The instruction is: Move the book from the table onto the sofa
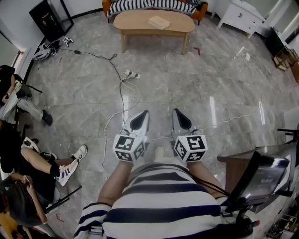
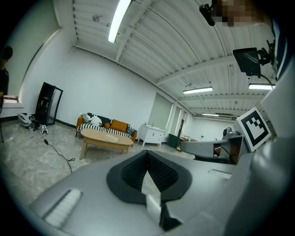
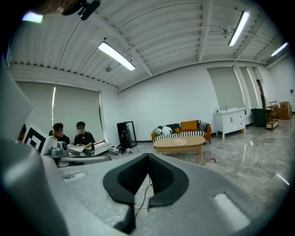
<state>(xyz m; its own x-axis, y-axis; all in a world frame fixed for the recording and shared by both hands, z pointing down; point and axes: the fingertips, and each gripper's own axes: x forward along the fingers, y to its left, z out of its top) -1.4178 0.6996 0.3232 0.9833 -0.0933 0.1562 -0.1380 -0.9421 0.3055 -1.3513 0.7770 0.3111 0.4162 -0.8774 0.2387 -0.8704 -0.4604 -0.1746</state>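
A tan book (image 1: 159, 22) lies on the oval wooden coffee table (image 1: 135, 21) at the far end of the room. Behind it stands the orange sofa (image 1: 154, 5) with a striped cover. The left gripper view shows the book (image 2: 111, 137), table (image 2: 99, 139) and sofa (image 2: 117, 126) far ahead; the right gripper view shows the book (image 3: 180, 142), table (image 3: 184, 145) and sofa (image 3: 188, 128) too. My left gripper (image 1: 144, 113) and right gripper (image 1: 176, 112) hang side by side over the floor, far short of the table. Both are shut and hold nothing.
Cables (image 1: 122, 91) and a power strip (image 1: 130, 74) lie on the marble floor between me and the table. People sit at the left (image 1: 28, 158). A desk with a monitor (image 1: 261, 175) stands at my right. A white cabinet (image 1: 240, 16) is at the far right.
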